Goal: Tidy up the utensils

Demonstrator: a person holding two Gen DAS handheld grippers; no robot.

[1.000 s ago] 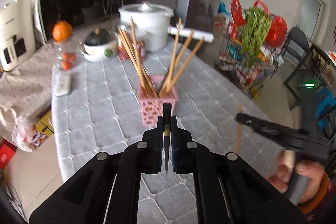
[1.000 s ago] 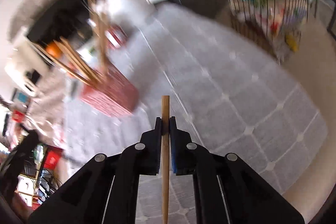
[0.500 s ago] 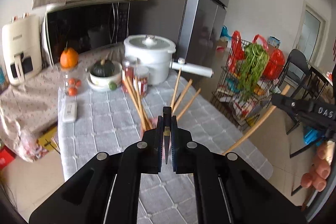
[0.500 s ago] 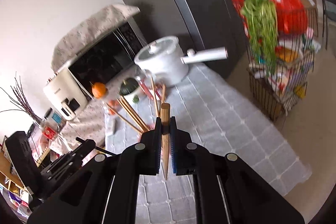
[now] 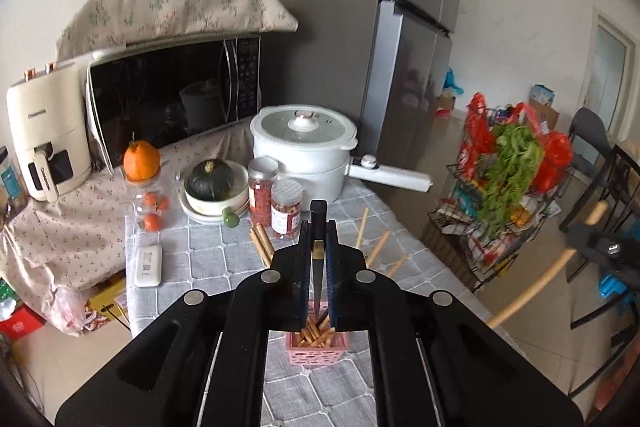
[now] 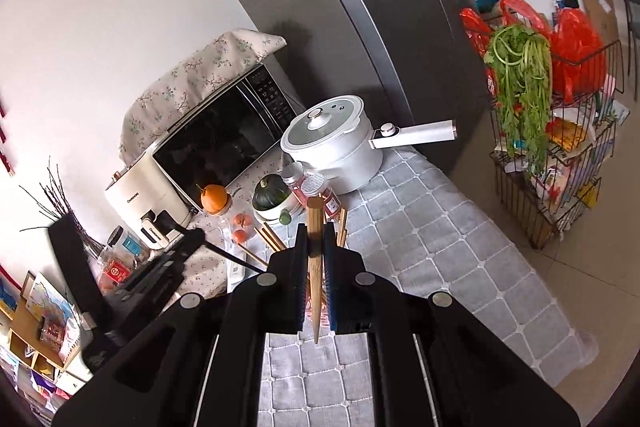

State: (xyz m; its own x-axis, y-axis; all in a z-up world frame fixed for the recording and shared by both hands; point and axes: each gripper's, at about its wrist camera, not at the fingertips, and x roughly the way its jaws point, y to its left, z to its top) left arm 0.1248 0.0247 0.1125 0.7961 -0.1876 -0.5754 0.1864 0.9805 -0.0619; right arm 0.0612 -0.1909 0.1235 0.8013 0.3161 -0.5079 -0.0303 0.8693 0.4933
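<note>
Chopsticks: I have one slim black chopstick with a gold band (image 5: 318,259) in my left gripper (image 5: 319,267) and one pale round wooden chopstick (image 6: 315,267) in my right gripper (image 6: 315,267).
Left fingers: pressed together, pinching the black stick near its thick end; its tip hangs over the holder.
Right fingers: pressed together, pinching the wooden stick in its upper part, thick end up, tapered tip down above the grey quilted cloth on the table (image 6: 440,247).
Holder: small pink perforated plastic basket (image 5: 318,349), directly below my left gripper, already packed with leaning wooden sticks.
Handling: both sticks look light, stiff and smooth; I judge they could pivot or slip in a pinch at a single spot, the lacquered-looking black one most of all.
Where to hold: near the thick end, as now, so the thin end goes in first.
Risk: the crowded basket looks light enough to tip, and the leaning sticks may deflect a tip.
Nearby: two red-filled jars (image 5: 276,205) and a white lidded pot (image 5: 304,147) stand beyond the basket.
</note>
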